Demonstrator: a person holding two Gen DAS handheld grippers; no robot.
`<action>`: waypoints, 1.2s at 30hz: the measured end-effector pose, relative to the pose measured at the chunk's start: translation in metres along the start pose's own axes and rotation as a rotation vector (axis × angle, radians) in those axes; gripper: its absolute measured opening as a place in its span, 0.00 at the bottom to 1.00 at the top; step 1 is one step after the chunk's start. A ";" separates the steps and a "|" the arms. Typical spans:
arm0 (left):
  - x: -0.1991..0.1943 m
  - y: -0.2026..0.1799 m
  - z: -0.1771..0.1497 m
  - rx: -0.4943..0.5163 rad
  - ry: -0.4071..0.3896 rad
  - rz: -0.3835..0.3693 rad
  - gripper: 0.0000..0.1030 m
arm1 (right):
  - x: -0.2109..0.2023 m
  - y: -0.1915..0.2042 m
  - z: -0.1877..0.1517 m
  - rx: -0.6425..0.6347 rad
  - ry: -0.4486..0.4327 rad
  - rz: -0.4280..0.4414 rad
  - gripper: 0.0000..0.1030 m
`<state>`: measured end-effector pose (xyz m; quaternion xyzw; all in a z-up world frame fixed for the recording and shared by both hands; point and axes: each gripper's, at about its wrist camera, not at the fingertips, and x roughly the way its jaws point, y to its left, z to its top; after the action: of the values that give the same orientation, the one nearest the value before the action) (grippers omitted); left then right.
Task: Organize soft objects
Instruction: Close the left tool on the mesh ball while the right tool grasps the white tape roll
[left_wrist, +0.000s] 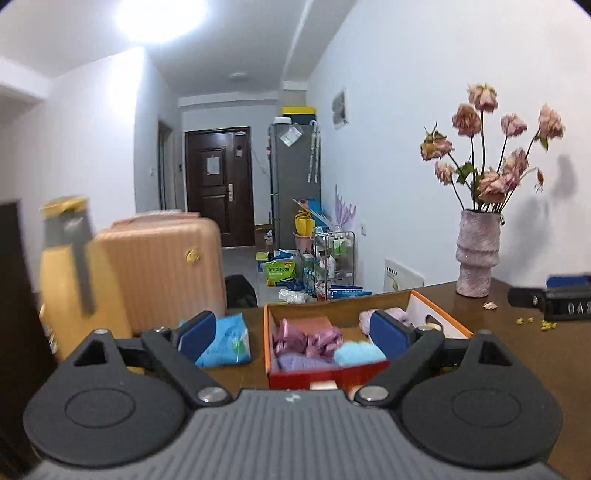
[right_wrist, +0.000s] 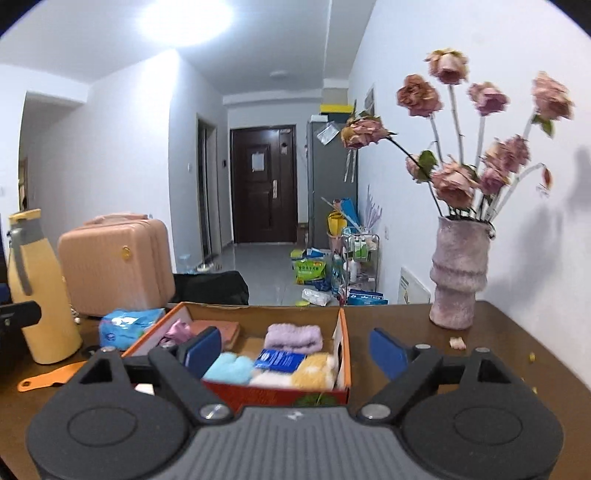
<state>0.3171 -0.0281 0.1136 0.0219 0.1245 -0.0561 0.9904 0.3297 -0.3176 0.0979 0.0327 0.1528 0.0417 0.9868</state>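
Right wrist view: the right gripper (right_wrist: 295, 350) hangs above the brown tabletop (right_wrist: 406, 332) with its jaws spread wide and empty. Just ahead and below sits an orange cardboard box (right_wrist: 343, 332), holding a lilac towel (right_wrist: 293, 338), a blue packet (right_wrist: 279, 360), and aqua (right_wrist: 229, 371) and yellow (right_wrist: 314, 371) fluffy cloths. In the left wrist view, the left gripper (left_wrist: 291, 336) is likewise wide open and holding nothing, the box (left_wrist: 266, 332) beyond its tips.

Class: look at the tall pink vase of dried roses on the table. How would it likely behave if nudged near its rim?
The vase is tall and narrow with long roses spreading above, so it would probably tip rather than slide. It looks ceramic, so likely heavy and breakable. Fallen petals suggest more would drop.
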 end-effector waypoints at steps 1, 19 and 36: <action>-0.016 0.006 -0.010 -0.026 0.000 -0.008 0.90 | -0.015 0.003 -0.012 0.000 -0.012 0.003 0.85; -0.126 0.042 -0.135 -0.146 0.136 0.109 0.94 | -0.155 0.027 -0.166 -0.001 0.096 -0.008 0.86; -0.034 0.031 -0.126 -0.127 0.186 0.031 0.83 | -0.059 0.056 -0.123 -0.029 0.105 0.093 0.79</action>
<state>0.2574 0.0137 0.0006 -0.0336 0.2188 -0.0305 0.9747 0.2318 -0.2609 0.0026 0.0233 0.2021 0.0914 0.9748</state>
